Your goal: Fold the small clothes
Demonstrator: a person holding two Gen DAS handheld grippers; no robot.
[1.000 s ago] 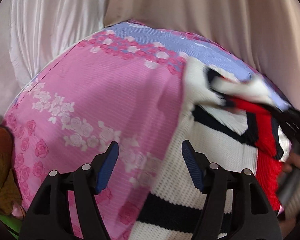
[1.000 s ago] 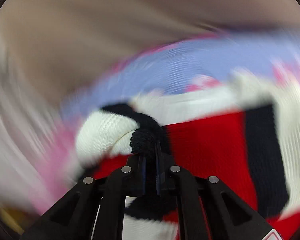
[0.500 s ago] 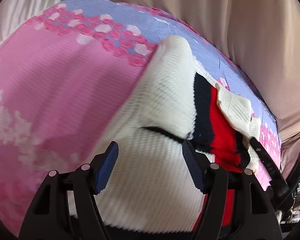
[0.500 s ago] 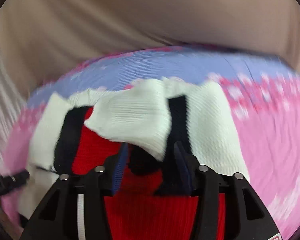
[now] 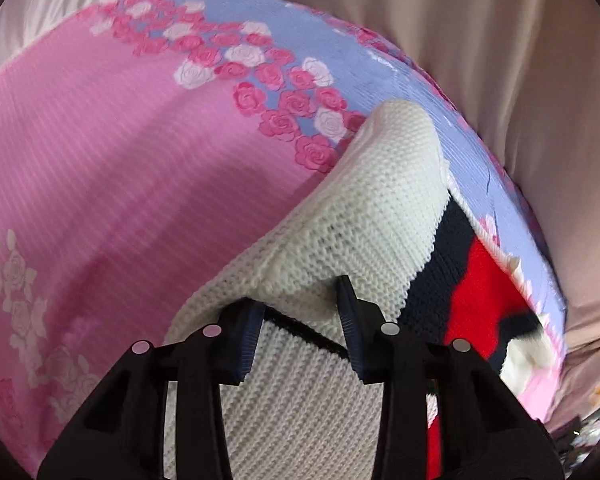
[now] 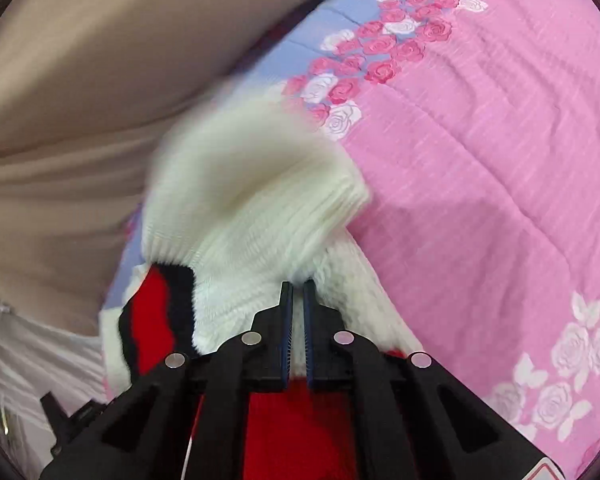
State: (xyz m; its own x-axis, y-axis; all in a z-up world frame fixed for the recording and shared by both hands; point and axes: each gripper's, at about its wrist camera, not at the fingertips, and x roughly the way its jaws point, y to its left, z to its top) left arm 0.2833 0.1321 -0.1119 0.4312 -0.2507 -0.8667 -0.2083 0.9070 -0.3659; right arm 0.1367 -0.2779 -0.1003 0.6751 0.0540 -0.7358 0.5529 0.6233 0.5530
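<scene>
A small knit sweater (image 5: 356, 216), cream with black and red blocks, lies on a pink and lilac rose-print bedspread (image 5: 120, 168). My left gripper (image 5: 300, 300) is open, its jaws straddling a raised cream fold of the sweater, with the tips at the knit. In the right wrist view my right gripper (image 6: 295, 286) is shut on a cream part of the sweater (image 6: 252, 200) and holds it lifted; the cloth is blurred. Red and black parts (image 6: 156, 312) hang to its left.
Beige curtain or sheet (image 5: 480, 40) runs behind the bed's far edge. The pink quilt (image 6: 500, 160) spreads wide to the right in the right wrist view. A dark tool tip (image 6: 60, 412) shows at lower left there.
My right gripper opened, dropped the black-trimmed part, then shut on a cream part and swung right. My left gripper moved onto the sweater and narrowed its jaws around a cream fold.
</scene>
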